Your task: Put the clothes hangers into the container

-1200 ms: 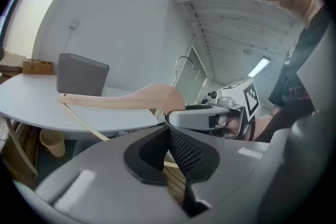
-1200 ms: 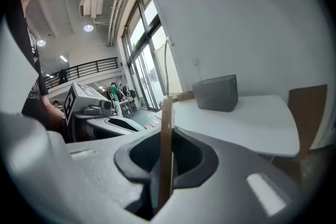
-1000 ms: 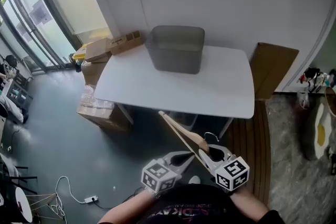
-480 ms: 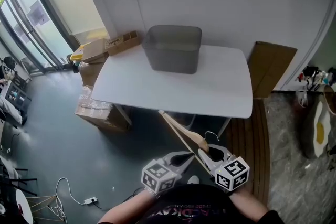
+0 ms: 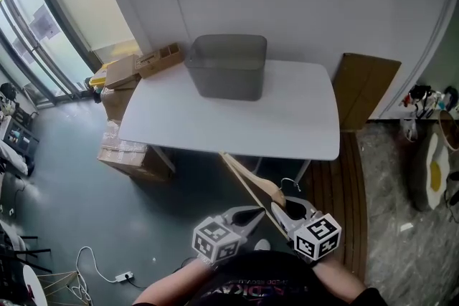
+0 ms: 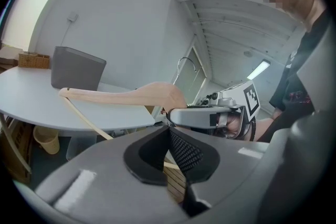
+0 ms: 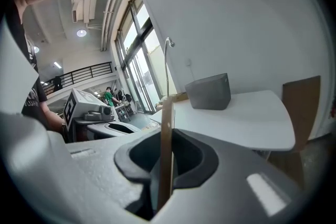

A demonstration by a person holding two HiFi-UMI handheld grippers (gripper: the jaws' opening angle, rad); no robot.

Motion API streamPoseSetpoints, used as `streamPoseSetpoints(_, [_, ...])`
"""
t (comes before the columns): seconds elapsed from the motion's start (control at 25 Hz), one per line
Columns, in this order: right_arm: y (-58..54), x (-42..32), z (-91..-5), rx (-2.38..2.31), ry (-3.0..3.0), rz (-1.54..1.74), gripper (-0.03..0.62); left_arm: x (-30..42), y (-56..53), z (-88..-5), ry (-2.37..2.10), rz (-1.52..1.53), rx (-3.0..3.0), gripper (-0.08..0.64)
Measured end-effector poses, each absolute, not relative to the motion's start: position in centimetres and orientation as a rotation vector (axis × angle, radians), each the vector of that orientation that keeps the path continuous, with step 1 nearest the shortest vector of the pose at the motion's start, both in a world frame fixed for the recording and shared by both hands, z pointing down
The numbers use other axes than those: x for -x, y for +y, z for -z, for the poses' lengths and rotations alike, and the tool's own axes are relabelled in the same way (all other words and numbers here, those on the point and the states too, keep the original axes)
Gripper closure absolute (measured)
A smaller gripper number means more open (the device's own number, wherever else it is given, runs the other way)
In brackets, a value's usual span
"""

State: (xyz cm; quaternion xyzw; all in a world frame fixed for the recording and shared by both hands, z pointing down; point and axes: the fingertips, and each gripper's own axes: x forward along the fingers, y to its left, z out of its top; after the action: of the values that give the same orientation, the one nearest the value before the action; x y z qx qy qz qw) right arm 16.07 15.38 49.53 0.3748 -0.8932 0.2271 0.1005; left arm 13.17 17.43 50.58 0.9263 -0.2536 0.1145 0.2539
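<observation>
A wooden clothes hanger [image 5: 249, 181] with a metal hook [image 5: 288, 186] sticks out toward the white table [image 5: 301, 132], below its near edge. My right gripper [image 5: 278, 211] is shut on the hanger's thick end; in the right gripper view the hanger [image 7: 166, 134] stands edge-on between the jaws. My left gripper [image 5: 256, 213] sits close beside it on the left, shut with nothing between its jaws [image 6: 168, 132]. The grey container [image 5: 228, 67] stands open-topped at the table's far edge, well beyond both grippers. The left gripper view shows the hanger [image 6: 126, 96] and the right gripper [image 6: 210, 115] from the side.
Cardboard boxes [image 5: 125, 72] are stacked left of the table, and another box [image 5: 125, 154] lies on the floor below them. A cardboard sheet [image 5: 366, 86] leans against the wall at the right. A wicker basket [image 6: 44, 139] sits under the table. A power strip with cable [image 5: 122, 273] lies on the floor.
The head view has shifted, so table and container sit a little further left in the picture. Both grippers and the hanger keep the same pose.
</observation>
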Motion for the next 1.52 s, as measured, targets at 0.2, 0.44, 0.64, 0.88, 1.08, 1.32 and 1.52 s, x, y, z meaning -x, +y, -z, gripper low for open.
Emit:
streamPoseSetpoints(0.2, [15.0,-16.9,-49.7,-1.13,-2.627,-0.68,0.537,-13.8,16.8,-50.5,-0.682,-0.305,-2.525,0.555])
streamPoseSetpoints(0.44, [14.5,-17.4,-49.8,-1.13,-2.61,-0.699,0.537,-14.2,16.4,-50.5,-0.674,-0.304,-2.515,0.555])
streamPoseSetpoints(0.64, [13.0,-15.9,-49.9,-1.121,-2.609,-0.699,0.537,-12.2,15.6,-50.7,-0.684,-0.307,-2.492,0.555])
streamPoseSetpoints(0.88, [11.6,-13.6,-49.4,-1.114,-2.607,-0.677,0.537,-10.0,14.2,-50.5,-0.694,-0.274,-2.494,0.555])
streamPoseSetpoints(1.08, [10.4,-12.1,-48.9,-1.132,-2.595,-0.666,0.537,-8.3,12.6,-49.8,-0.683,-0.248,-2.484,0.555])
streamPoseSetpoints(1.32, [9.0,-9.8,-49.1,-1.142,-2.58,-0.666,0.537,-5.3,11.3,-49.8,-0.697,-0.227,-2.479,0.555])
streamPoseSetpoints(1.52, [7.4,-7.4,-49.2,-1.132,-2.579,-0.661,0.537,-2.8,9.7,-50.2,-0.71,-0.216,-2.464,0.555])
